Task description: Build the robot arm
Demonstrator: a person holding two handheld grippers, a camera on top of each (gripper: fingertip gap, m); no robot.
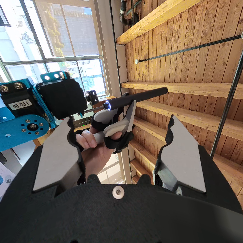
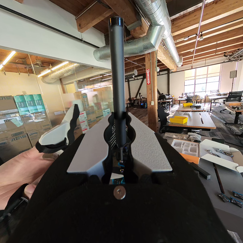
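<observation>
A: What is the left hand-held gripper (image 1: pixel 119 132) doing?

B: Its two grey fingers (image 1: pixel 180 157) are standing wide apart with nothing between them, so it is released. It is pointing up toward the wooden ceiling (image 1: pixel 184 65) and the window (image 1: pixel 52 39). Its left fingertip is sitting just under a blue metal bracket assembly (image 1: pixel 19 126) with black motor blocks (image 1: pixel 61 97) bolted to it; whether it is touching, I cannot tell.

A: And the right hand-held gripper (image 2: pixel 119 115)?

B: It is clenched on a slim dark electric screwdriver (image 2: pixel 116 65). In the right wrist view the tool is standing upright between the pads, with its body rising toward the silver duct (image 2: pixel 151 39). Its thin bit is pointing down to a small blue part with a screw (image 2: pixel 121 163).

A: Where is the screwdriver showing in the left wrist view?

B: It (image 1: pixel 138 97) is lying nearly level, with a white ring light glowing at its nose and its bit reaching the lower right corner of the motor block. The right hand-held gripper (image 1: pixel 129 105) is gripping it mid-body, with a person's hand (image 1: pixel 92 142) underneath holding the handle.

A: Anything else nearby?

B: To the right in the right wrist view, a grey worktop (image 2: pixel 217 197) is carrying an open cardboard box (image 2: pixel 194 149) with white foam inside.
</observation>
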